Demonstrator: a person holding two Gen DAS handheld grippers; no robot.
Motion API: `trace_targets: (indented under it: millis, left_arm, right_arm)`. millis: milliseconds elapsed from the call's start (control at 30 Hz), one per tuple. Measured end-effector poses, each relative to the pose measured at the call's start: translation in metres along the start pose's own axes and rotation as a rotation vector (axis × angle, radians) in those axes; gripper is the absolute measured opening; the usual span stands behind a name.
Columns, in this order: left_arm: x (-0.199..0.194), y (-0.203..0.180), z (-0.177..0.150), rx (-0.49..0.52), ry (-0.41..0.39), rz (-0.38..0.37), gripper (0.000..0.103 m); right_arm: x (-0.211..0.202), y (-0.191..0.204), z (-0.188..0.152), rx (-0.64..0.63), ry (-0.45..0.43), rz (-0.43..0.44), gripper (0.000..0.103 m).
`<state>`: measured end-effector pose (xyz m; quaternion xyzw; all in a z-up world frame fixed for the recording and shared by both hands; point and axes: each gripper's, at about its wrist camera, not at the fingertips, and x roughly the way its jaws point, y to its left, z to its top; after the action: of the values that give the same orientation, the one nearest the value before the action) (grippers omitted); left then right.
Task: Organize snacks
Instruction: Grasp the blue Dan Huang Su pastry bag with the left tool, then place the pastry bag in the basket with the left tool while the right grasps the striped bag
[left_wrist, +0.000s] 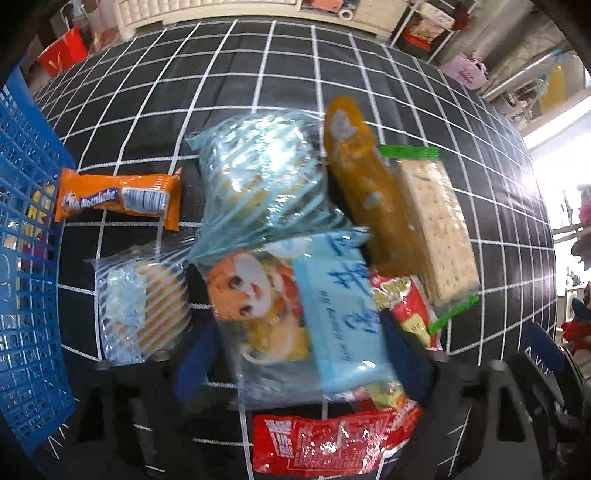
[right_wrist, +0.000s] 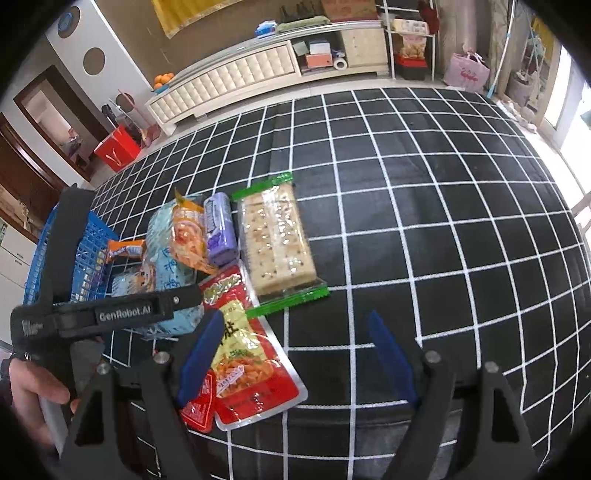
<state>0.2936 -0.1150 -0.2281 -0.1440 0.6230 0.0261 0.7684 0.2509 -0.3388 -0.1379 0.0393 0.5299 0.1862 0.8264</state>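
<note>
On your far left stands the blue basket, its mesh wall at the edge of the black cloth with white grid lines. Just beside the basket lies the orange wafer bar, and below it a clear striped packet with round biscuits. Toward the middle, a bigger striped bag of biscuits rests partly on the pile. Your left gripper has its blue fingers set apart on both sides of the clear bag with the cartoon face and the light blue packet on top of it; the picture is blurred there, so I cannot tell if the fingers press the bag or only stand around it. Under the gripper lies a red packet. More to the right, an orange-yellow packet leans against the cracker pack with green ends, and a red snack bag shows from below them. In the right wrist view, the same cracker pack lies flat next to a purple packet. Your right gripper is wide open above the cloth, holding nothing; its left finger is over the red bag of snacks, and its right finger is over bare cloth.
</note>
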Motion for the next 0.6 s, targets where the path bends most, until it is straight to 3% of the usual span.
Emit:
trace_targets:
  millis: [133,400,600]
  left_arm:
    - [-0.01,-0.006,-0.01,0.031,0.01,-0.005,0.065]
    - [-0.056,-0.007,-0.037,0.127,-0.077,0.008,0.065]
    - [-0.116,-0.005,-0.053,0.233,-0.183,-0.025,0.065]
  right_arm:
    - [-0.001,0.003,-0.001,0.004,0.004,-0.004,0.084]
    - [-0.011,0.024,0.003,-0.026,-0.008,-0.012,0.084]
    - [-0.019,0.057,0.009,-0.072,-0.024,0.007,0.084]
